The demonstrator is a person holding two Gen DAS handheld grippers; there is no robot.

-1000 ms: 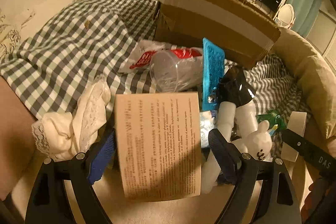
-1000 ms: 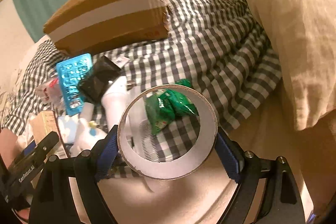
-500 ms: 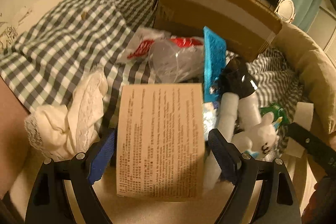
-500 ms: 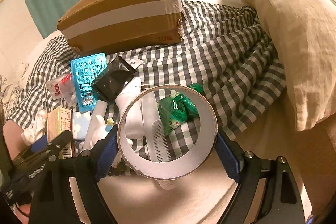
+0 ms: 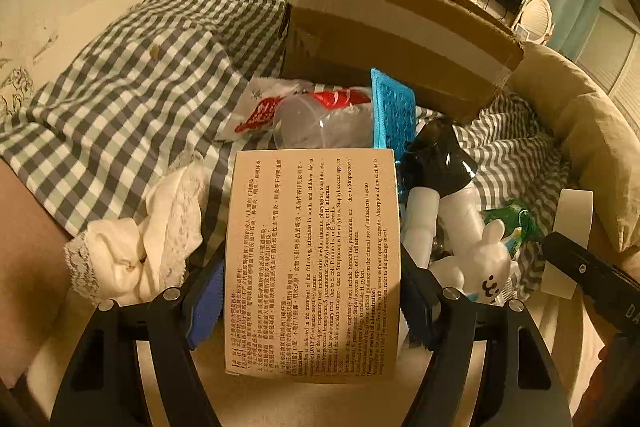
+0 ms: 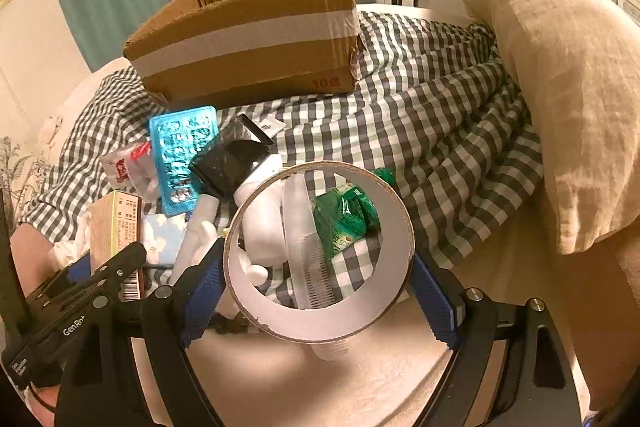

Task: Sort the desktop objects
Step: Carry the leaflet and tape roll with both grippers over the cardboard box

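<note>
My left gripper (image 5: 310,291) is shut on a tan medicine box (image 5: 314,259) printed with small text, held above the bed's near edge. My right gripper (image 6: 318,291) is shut on a roll of tape (image 6: 320,323), held upright so I see through its ring. The open cardboard box (image 5: 396,31) stands at the back on the checked blanket; it also shows in the right wrist view (image 6: 256,39). Between it and the grippers lies a pile: blue blister pack (image 6: 182,155), black-capped white bottle (image 6: 236,167), green packet (image 6: 346,215), white rabbit figure (image 5: 476,267), clear cup (image 5: 324,125).
A white lace cloth (image 5: 140,247) lies left of the medicine box. A large beige pillow (image 6: 560,87) fills the right side. A red-and-white wrapper (image 5: 264,107) and a white comb (image 6: 308,251) lie in the pile. Teal curtains hang behind.
Both grippers have lifted with their loads and drawn back from the pile. The cardboard box's open top now shows in the right wrist view.
</note>
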